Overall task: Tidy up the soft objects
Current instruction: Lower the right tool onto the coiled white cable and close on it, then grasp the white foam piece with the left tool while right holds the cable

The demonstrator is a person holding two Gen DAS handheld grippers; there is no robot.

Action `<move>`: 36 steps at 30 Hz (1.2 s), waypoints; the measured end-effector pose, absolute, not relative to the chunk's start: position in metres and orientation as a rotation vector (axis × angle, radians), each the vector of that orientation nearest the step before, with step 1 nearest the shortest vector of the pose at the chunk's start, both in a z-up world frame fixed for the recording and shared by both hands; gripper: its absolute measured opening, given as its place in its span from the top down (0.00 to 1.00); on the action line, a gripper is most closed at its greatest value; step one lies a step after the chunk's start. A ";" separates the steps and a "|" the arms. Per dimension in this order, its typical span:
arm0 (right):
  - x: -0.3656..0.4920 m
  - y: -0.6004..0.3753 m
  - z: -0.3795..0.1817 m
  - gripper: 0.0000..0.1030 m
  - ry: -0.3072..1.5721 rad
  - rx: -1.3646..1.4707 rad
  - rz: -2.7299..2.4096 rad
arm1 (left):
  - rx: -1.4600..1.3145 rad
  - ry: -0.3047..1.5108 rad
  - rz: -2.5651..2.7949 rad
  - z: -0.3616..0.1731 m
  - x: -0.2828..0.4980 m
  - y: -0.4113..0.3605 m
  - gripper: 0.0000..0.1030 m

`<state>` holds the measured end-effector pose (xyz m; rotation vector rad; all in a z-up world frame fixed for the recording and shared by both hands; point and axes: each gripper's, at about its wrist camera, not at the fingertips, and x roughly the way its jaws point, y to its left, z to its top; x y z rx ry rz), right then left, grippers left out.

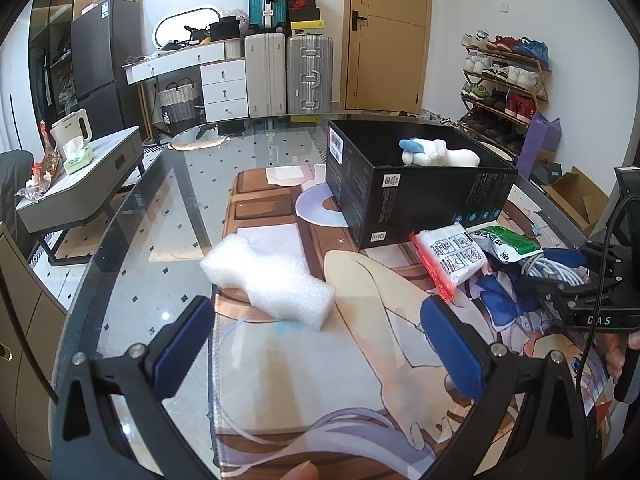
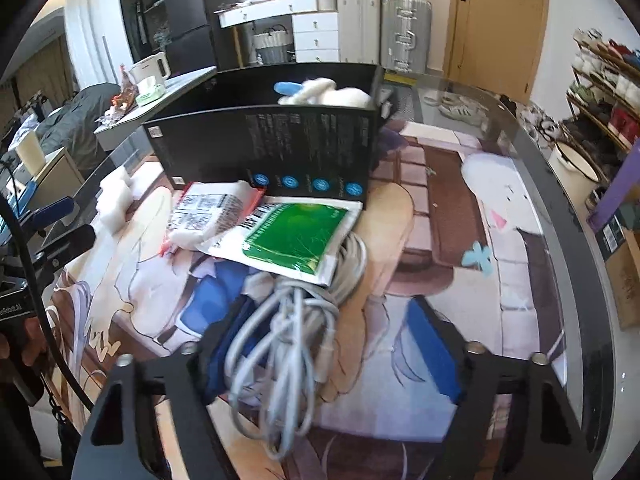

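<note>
My right gripper (image 2: pixel 328 344) straddles a bundle of grey cable (image 2: pixel 288 340) on the printed mat (image 2: pixel 440 208), jaws spread, the far pad clear of it. The bundle's long axis runs toward the black box (image 2: pixel 272 148), under the green packet (image 2: pixel 292 236). My left gripper (image 1: pixel 320 344) hangs open near the white foam block (image 1: pixel 272 280), which lies diagonally at the mat's left edge; bare mat lies right of the cable.

foam block (image 1: pixel 269 278): white, lay flat on mat | plush toy (image 1: pixel 438 153): white-blue, in black box (image 1: pixel 400 196) | cable bundle (image 2: pixel 288 336): grey, coiled
</note>
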<state>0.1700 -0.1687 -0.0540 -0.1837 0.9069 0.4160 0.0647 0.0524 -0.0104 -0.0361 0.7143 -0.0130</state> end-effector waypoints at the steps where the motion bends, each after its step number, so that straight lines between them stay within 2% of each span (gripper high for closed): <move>1: 0.169 -0.167 -0.054 0.39 0.900 -0.191 0.419 | -0.035 0.717 -0.013 -0.011 0.065 0.052 0.00; 2: 0.167 -0.166 -0.053 0.46 0.891 -0.205 0.422 | -0.034 0.718 -0.013 -0.011 0.065 0.052 0.00; 4: 0.165 -0.167 -0.053 0.54 0.880 -0.204 0.437 | -0.035 0.718 -0.014 -0.011 0.065 0.052 0.00; 9: 0.162 -0.170 -0.052 0.67 0.867 -0.203 0.445 | -0.039 0.722 -0.014 -0.011 0.065 0.051 0.00; 36: 0.107 -0.225 -0.030 0.68 0.809 -0.148 0.449 | -0.131 0.837 0.046 -0.023 0.096 0.080 0.00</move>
